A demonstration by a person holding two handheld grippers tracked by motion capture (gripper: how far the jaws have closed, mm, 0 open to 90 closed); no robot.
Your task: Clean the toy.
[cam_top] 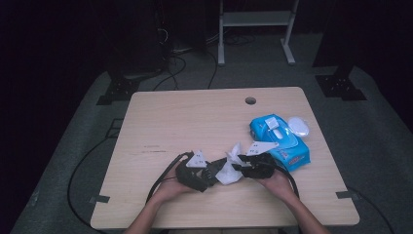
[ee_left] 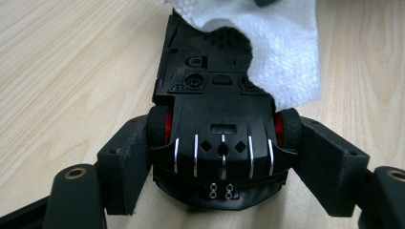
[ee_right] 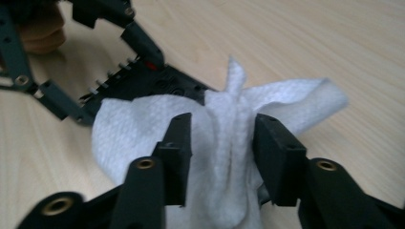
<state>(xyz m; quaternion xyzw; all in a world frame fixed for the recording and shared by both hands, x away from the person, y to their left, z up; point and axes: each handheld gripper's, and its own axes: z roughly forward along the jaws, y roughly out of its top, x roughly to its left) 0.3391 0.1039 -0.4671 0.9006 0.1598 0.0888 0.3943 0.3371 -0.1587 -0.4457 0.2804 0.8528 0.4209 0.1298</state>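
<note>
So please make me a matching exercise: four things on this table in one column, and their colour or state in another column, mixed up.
Things:
1. toy car
2. white wipe
3. wipes pack
4. right tongs

States:
A. blue, lying on the table's right side
B. open, a pinched fold standing between the jaws
C. black, upside down, clamped by the left tongs
D. draped over the car's far end

Pairs: 1-C, 2-D, 3-A, 4-B

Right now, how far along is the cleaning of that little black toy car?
Done: a white wipe is out of the blue pack and draped over the toy car. In hand: the left gripper clamps the car at its wheels; the right gripper stands open around the wipe's pinched ridge. Left: regripping, more wiping.
</note>
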